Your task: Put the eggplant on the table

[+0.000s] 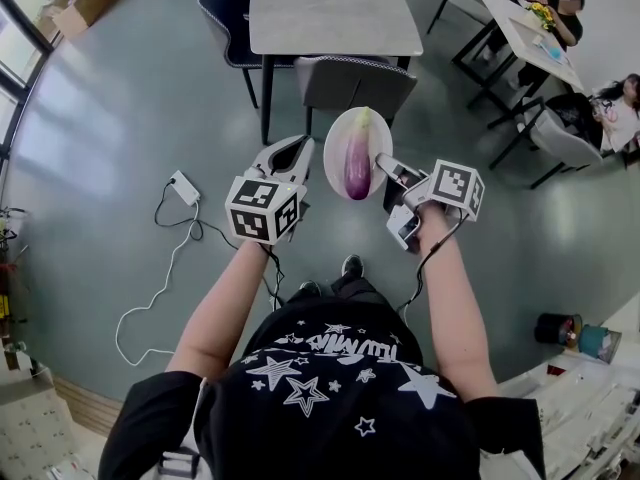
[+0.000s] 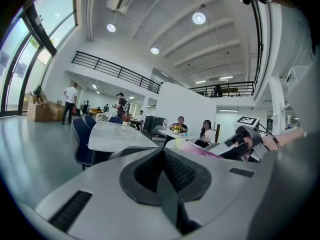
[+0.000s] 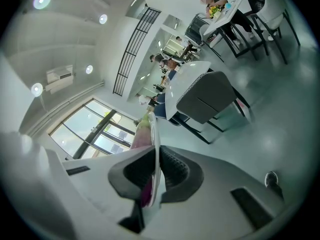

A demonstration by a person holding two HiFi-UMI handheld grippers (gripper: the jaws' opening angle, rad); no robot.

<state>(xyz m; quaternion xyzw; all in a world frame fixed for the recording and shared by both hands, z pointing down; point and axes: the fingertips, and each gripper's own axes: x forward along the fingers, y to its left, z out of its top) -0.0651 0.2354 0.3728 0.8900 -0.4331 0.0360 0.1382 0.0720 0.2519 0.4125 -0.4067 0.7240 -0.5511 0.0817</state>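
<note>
A purple eggplant (image 1: 357, 165) with a green cap lies on a white plate (image 1: 339, 146), held in the air in front of me, above the floor. My right gripper (image 1: 385, 169) is shut on the plate's right rim; in the right gripper view the plate (image 3: 156, 144) stands edge-on between the pads, with the eggplant (image 3: 142, 134) on its left side. My left gripper (image 1: 297, 147) hangs just left of the plate, shut and empty, its pads (image 2: 176, 171) meeting. The grey table (image 1: 330, 8) stands straight ahead beyond the plate.
A grey chair (image 1: 352, 82) is tucked at the table's near side, right behind the plate. A dark blue chair (image 1: 225, 13) stands at the table's left. A white cable and adapter (image 1: 184, 187) lie on the floor at left. People sit at another table (image 1: 528, 30) at far right.
</note>
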